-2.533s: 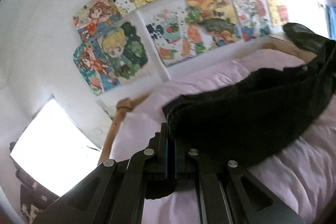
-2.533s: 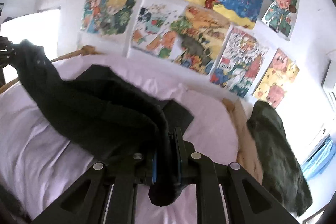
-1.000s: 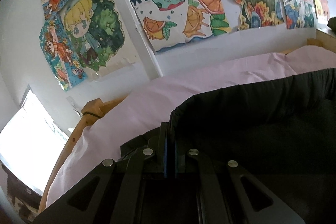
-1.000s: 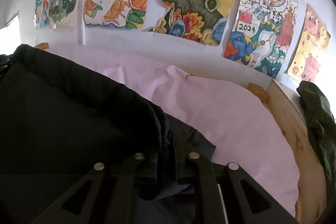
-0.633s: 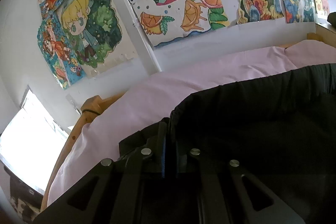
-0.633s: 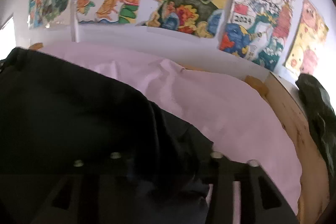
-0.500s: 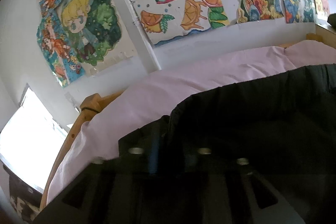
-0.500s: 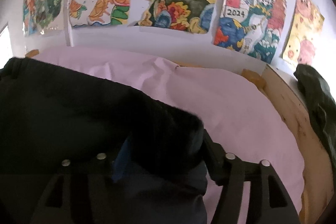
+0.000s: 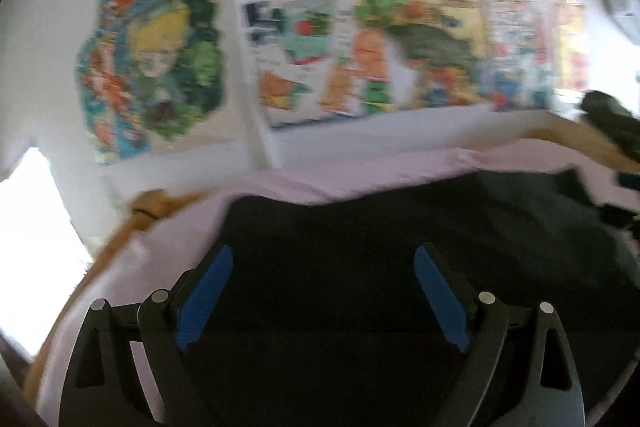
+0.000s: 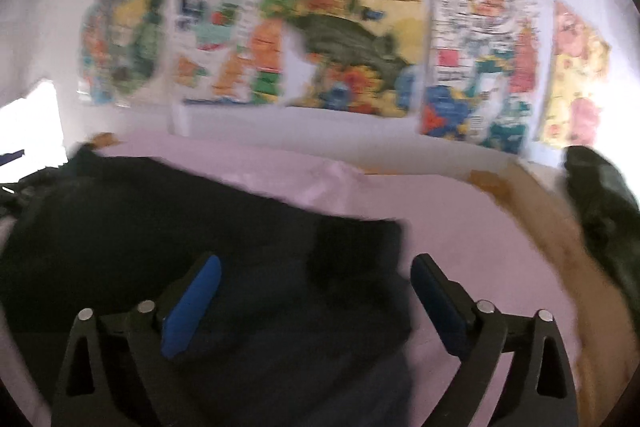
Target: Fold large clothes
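Observation:
A large black garment lies flat on the pink bed sheet. In the right wrist view the same garment spreads from the left to its right edge under the fingers. My left gripper is open, its blue pads wide apart above the garment's left part, holding nothing. My right gripper is open too, above the garment's right corner, holding nothing. Both views are blurred by motion.
Colourful drawings cover the white wall behind the bed. A wooden bed frame runs along the right side with a dark green cloth on it. A bright window is at the left.
Both grippers were shut on the black garment's edge and carried it down onto the bed. Now both have opened, let go and pulled back above it.

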Tool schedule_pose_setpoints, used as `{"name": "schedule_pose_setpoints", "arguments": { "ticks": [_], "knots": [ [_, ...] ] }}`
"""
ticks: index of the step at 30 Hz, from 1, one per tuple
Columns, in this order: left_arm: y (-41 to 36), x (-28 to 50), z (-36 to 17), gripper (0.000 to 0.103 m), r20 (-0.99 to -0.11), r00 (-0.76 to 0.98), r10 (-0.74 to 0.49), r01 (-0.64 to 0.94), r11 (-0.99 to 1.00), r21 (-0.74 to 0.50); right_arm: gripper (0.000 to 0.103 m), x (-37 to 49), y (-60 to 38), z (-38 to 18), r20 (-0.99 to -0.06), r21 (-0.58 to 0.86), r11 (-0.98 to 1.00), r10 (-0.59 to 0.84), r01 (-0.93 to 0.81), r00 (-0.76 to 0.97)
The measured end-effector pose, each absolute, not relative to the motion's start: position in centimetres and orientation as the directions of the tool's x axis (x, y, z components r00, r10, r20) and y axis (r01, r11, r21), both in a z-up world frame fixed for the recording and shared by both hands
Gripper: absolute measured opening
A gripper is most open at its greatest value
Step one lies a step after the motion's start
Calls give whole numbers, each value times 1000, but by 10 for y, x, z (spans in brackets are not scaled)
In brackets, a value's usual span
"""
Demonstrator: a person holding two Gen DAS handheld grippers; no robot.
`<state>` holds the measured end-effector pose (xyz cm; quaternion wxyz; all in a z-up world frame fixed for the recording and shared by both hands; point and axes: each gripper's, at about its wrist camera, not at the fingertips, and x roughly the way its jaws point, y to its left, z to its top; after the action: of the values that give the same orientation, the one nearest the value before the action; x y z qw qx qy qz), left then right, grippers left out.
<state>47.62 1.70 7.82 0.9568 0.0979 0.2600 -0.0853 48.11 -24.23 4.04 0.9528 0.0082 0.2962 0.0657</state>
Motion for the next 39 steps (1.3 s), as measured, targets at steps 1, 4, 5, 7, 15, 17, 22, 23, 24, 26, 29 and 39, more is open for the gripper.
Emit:
{"name": "schedule_pose_setpoints", "arguments": {
  "ticks": [1, 4, 5, 7, 15, 17, 22, 23, 24, 26, 29, 39],
  "knots": [
    [13, 468, 75, 89, -521, 838, -164, 259, 959, 116, 101, 473, -235, 37, -567, 66, 985, 166, -157, 807],
    [0, 452, 62, 90, -558, 777, -291, 374, 927, 38, 101, 457, -214, 25, -575, 62, 969, 232, -241, 784],
    [-4, 451, 56, 90, -571, 762, -305, 391, 920, 30, 101, 455, -206, 20, -578, 40, 964, 236, -262, 781],
    [-15, 452, 47, 90, -586, 755, -295, 402, 914, 59, 101, 457, -195, 10, -589, 8, 957, 238, -288, 772],
    [-31, 489, 45, 96, -596, 750, -285, 380, 924, 36, 102, 503, -196, 10, -590, 33, 970, 214, -242, 778],
    [-28, 503, 44, 96, -603, 743, -289, 361, 933, -2, 102, 516, -195, 10, -599, 36, 972, 209, -234, 773],
    [-26, 527, 40, 96, -627, 733, -262, 328, 945, -12, 102, 540, -195, 4, -621, 27, 977, 181, -211, 763],
    [-25, 530, 38, 96, -635, 731, -252, 322, 947, -5, 102, 544, -195, 2, -626, 24, 978, 176, -207, 760],
    [-24, 533, 37, 96, -641, 727, -245, 317, 948, -3, 102, 550, -196, -1, -635, 21, 979, 168, -201, 754],
    [-20, 540, 34, 96, -648, 723, -240, 306, 952, -12, 102, 560, -198, -6, -651, 22, 980, 163, -196, 741],
    [-10, 553, 28, 97, -660, 714, -233, 276, 960, -40, 102, 570, -204, -13, -665, 22, 983, 150, -182, 732],
    [16, 592, 4, 101, -719, 651, -243, 223, 967, -125, 103, 604, -226, -49, -730, 156, 970, 239, -185, 641]
  ]
}}
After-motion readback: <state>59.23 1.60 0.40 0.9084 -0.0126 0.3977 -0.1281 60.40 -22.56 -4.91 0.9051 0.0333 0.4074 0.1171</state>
